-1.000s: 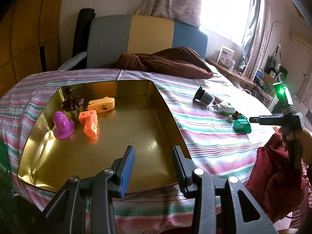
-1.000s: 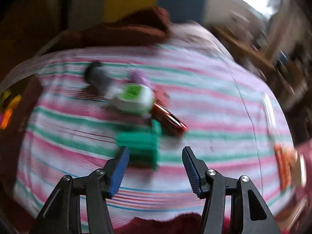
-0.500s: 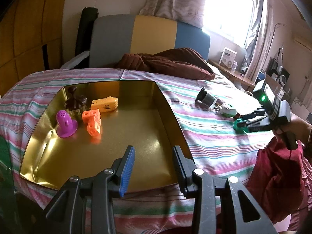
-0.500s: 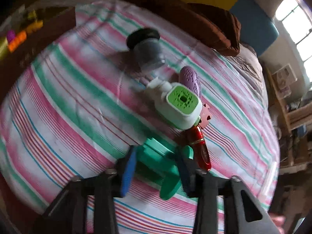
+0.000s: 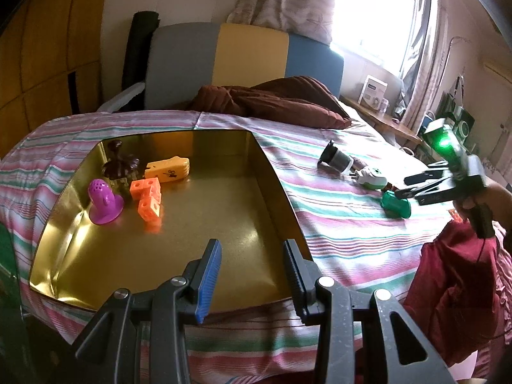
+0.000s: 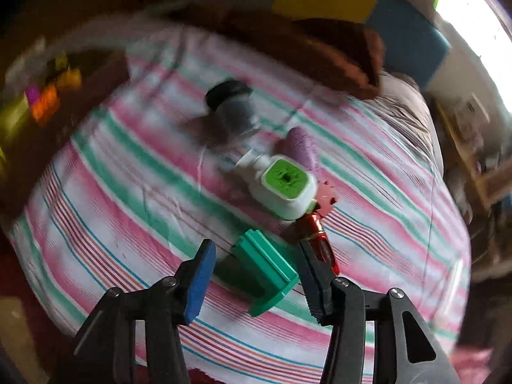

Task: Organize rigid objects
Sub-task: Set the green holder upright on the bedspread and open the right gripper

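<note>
A gold tray [image 5: 224,240] on the striped bed holds a purple piece [image 5: 104,201], orange cubes [image 5: 147,196], a yellow piece [image 5: 168,169] and a dark piece [image 5: 120,161]. My left gripper [image 5: 251,275] is open and empty over the tray's near edge. My right gripper [image 6: 256,278] is open, its jaws either side of a green spool-like piece [image 6: 259,272] lying on the bed, also in the left wrist view [image 5: 396,204]. Behind it lie a white-and-green plug [image 6: 281,188], a red piece [image 6: 320,243], a purple piece [image 6: 300,147] and a grey cup [image 6: 233,105].
A dark brown pillow [image 5: 272,102] lies at the head of the bed. A red cloth [image 5: 457,288] hangs at the bed's right side. A shelf with small items [image 5: 384,108] stands by the window.
The right gripper was shut around the green piece half a second ago; its jaws now stand wider apart, with the piece lying between them. The left gripper has stayed in place.
</note>
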{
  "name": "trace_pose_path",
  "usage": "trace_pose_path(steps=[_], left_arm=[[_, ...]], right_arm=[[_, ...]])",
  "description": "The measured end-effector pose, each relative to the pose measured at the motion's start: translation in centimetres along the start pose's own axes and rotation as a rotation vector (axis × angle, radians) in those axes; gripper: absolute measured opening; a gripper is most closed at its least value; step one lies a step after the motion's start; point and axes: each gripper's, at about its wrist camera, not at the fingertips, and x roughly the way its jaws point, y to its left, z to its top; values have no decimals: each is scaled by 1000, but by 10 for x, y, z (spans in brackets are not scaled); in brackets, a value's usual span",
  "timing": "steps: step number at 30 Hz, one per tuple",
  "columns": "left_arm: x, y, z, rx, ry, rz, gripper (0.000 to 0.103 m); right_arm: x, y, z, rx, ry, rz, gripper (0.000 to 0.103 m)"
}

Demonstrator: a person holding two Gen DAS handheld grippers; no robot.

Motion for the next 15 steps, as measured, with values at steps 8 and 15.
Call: trace_pose_path(steps=[8,15], left_arm=[[-7,3,1,-12,-10,4,40],[-1,0,-1,-9,5,5,40]], right_arm=[[15,4,13,9,53,-14,11],[-13,-41,-10,298,-91,132,15]])
